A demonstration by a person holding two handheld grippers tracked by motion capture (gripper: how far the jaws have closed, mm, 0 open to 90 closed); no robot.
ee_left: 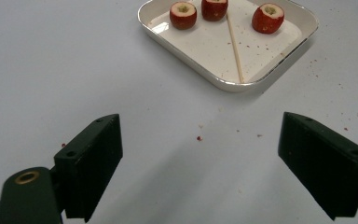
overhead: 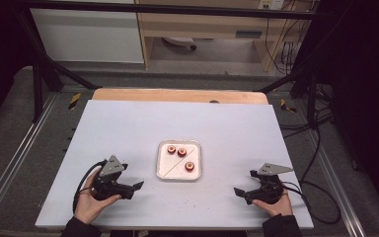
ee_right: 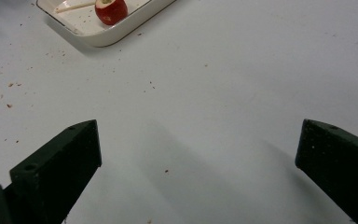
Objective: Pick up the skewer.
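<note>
A white square tray (overhead: 196,174) sits at the middle of the white table. In it lie three cored red fruit pieces (overhead: 182,152) and a thin wooden skewer (overhead: 180,160) laid diagonally. The left gripper view has the tray (ee_left: 223,83), the skewer (ee_left: 235,49) and the fruit pieces (ee_left: 182,15) ahead. The right gripper view catches the tray's corner (ee_right: 107,37) with one fruit piece (ee_right: 111,11). My left gripper (overhead: 137,186) rests on the table left of the tray, open and empty. On the tray's right, my right gripper (overhead: 242,188) is also open and empty.
Small red crumbs (ee_left: 199,138) dot the table around the tray. A wooden board edge (overhead: 177,95) runs along the table's far side. Black frame bars, cables and a cabinet stand beyond the table.
</note>
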